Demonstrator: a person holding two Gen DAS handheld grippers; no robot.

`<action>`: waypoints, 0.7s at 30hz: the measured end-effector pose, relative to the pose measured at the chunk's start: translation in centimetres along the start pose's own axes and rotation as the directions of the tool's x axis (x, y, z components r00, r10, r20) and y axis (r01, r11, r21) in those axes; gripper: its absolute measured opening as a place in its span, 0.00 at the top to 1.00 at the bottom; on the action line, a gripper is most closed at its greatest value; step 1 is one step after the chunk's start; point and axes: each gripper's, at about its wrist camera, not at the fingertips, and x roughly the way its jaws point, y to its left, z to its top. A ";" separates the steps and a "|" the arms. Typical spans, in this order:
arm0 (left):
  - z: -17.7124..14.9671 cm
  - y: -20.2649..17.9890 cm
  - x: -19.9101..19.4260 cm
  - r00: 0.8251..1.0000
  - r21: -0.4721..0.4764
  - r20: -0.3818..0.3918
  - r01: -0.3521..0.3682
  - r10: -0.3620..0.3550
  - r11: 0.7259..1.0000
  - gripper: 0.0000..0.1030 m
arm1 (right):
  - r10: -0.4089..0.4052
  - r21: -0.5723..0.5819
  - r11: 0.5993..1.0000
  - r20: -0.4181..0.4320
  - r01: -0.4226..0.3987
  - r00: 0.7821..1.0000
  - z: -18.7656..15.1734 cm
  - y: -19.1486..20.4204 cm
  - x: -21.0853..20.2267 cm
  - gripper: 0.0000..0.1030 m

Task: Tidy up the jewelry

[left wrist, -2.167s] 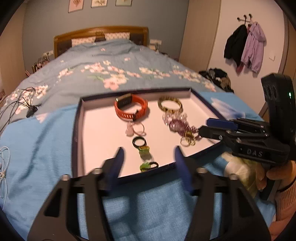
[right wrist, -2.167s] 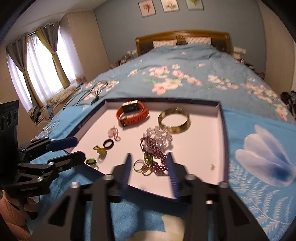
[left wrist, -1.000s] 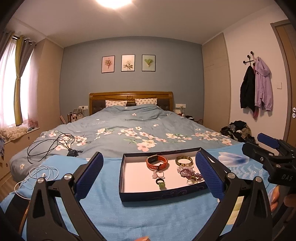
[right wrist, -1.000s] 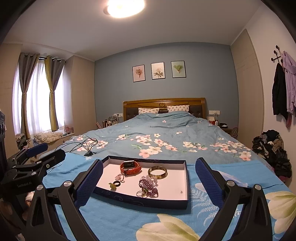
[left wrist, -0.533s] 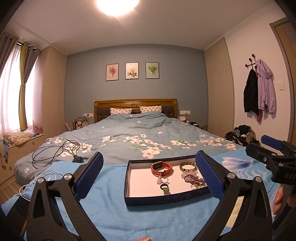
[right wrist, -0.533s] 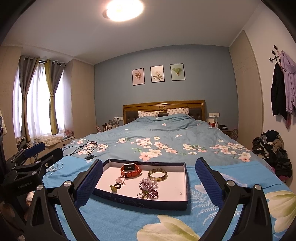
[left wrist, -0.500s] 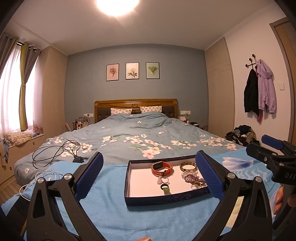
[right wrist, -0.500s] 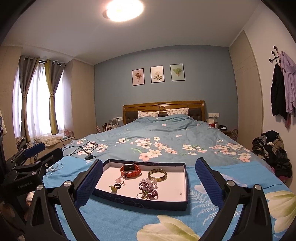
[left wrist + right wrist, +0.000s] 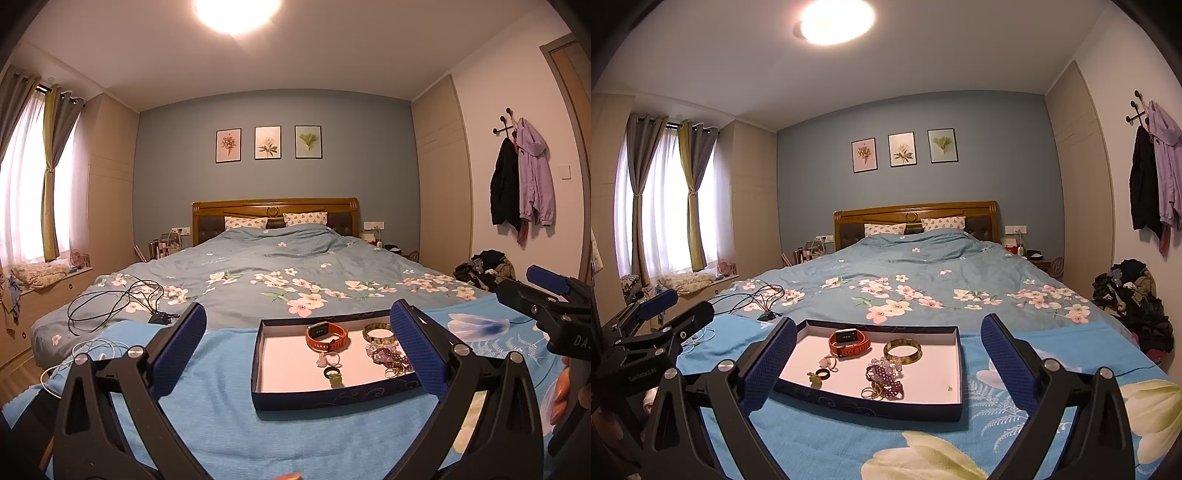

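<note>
A navy tray (image 9: pixel 332 397) with a white floor lies on a blue blanket at the foot of the bed. It holds an orange watch (image 9: pixel 327 335), a gold bangle (image 9: pixel 377 331), a purple bead bracelet (image 9: pixel 388 353), a black ring (image 9: pixel 330 372), a green ring (image 9: pixel 336 380) and other small rings. My left gripper (image 9: pixel 295 314) is held back from the tray, open wide and empty. In the right wrist view the tray (image 9: pixel 868 404), watch (image 9: pixel 849 342), bangle (image 9: pixel 902 350) and beads (image 9: pixel 884 376) lie ahead of my right gripper (image 9: pixel 888 325), also open and empty.
Black cables (image 9: pixel 118 299) and a white cord (image 9: pixel 92 350) lie on the bed to the left of the tray. A heap of clothes (image 9: pixel 1134 295) sits on the floor at the right. Coats (image 9: pixel 521 177) hang on the right wall.
Since 2.2 s ago both grippers have drawn back and up from the tray and opened wider. In the last half second almost nothing has moved.
</note>
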 end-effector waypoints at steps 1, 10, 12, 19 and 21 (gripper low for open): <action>0.0 0.0 0.0 1.000 0.001 0.001 0.000 0.000 1.000 0.05 | -0.002 0.000 1.000 0.001 0.002 1.000 0.0 0.0 0.0 0.06; -0.2 -0.2 0.0 1.000 0.005 0.004 -0.004 0.004 1.000 0.05 | -0.004 0.001 1.000 0.007 0.004 1.000 0.2 -0.1 -0.1 0.06; -0.2 -0.2 0.0 1.000 0.005 0.003 -0.004 0.004 1.000 0.05 | -0.006 -0.002 1.000 0.005 0.006 1.000 0.2 0.0 -0.1 0.06; -0.3 -0.1 -0.1 1.000 0.004 0.005 -0.012 0.012 1.000 0.05 | -0.005 0.001 1.000 0.003 0.005 1.000 0.3 0.0 0.1 0.06; -0.4 -0.1 0.0 1.000 0.004 0.005 -0.015 0.015 1.000 0.05 | -0.004 0.000 1.000 0.002 0.004 1.000 0.3 0.0 0.1 0.06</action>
